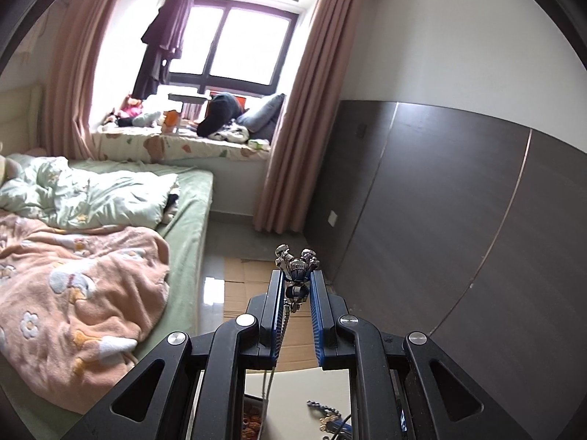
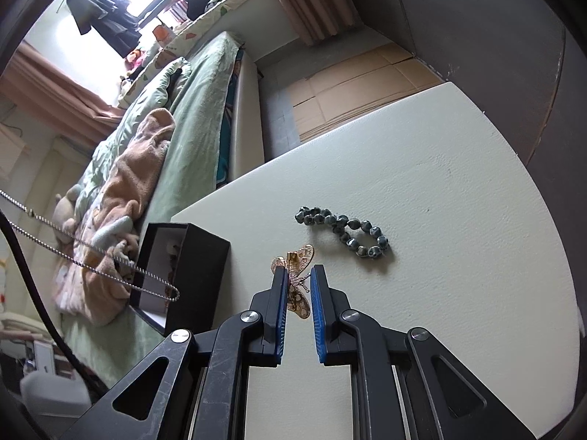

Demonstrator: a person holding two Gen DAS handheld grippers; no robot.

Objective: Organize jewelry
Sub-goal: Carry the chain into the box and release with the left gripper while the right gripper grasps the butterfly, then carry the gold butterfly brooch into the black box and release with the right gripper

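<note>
Jaws of the left gripper clamp a pendant, its limp chain dangling; the right gripper pinches a thin, bendable brooch mid-frame.

The left wrist view rides high, facing level across the bed toward the window. The right wrist view sits close above the table, tilted toward its far edge. Both share bed, window, cardboard.

The thin silver bead chain runs off the right-wrist picture's left edge. What lies inside the open black rectangular box at the white table's left edge is too small to tell.
</note>
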